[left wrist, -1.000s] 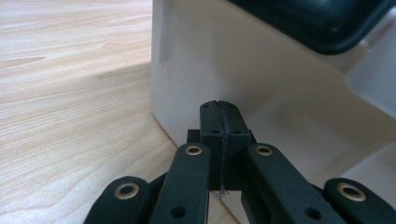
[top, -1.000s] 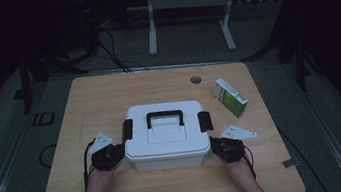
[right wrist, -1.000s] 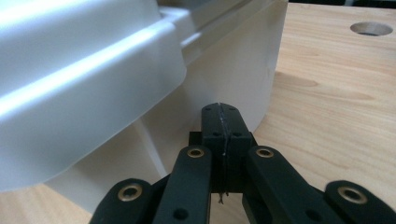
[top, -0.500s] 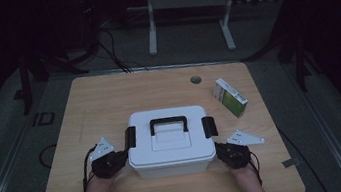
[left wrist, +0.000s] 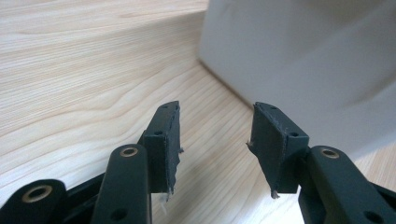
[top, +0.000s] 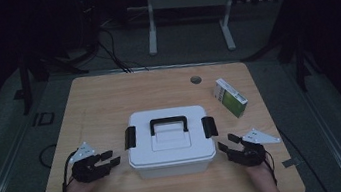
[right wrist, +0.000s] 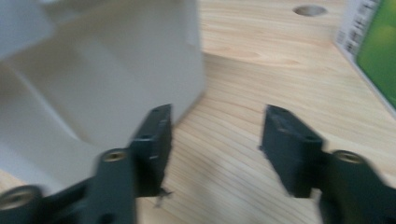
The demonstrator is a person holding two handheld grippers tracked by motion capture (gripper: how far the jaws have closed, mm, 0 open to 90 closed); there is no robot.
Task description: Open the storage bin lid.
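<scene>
So, a white lidded storage box [top: 170, 141] with a black carry handle [top: 168, 124] and two black side latches is parked near the middle of the wooden desk [top: 98, 101], a bit toward the person's edge. The left tool [top: 115, 158] is held just beside the box's left wall, low over the desk, and its jaws have just been opening; in the left gripper view [left wrist: 215, 144] they are seen standing apart with nothing but bare wood between them, the pale box wall [left wrist: 299, 65] looming up ahead on the right, not touched. The right tool [top: 226, 144] is mirrored on the other side, just off the box's right wall, and its jaws have just been opening too; in the right gripper view [right wrist: 215, 149] a clear gap is seen between them, nothing gripped, with the box's corner [right wrist: 116, 70] close beside the left-hand jaw, though the blur makes contact hard to call. A small green and white carton [top: 230, 97] is lying well off toward the far right corner, near a round hole [top: 196, 79] in the desk.
</scene>
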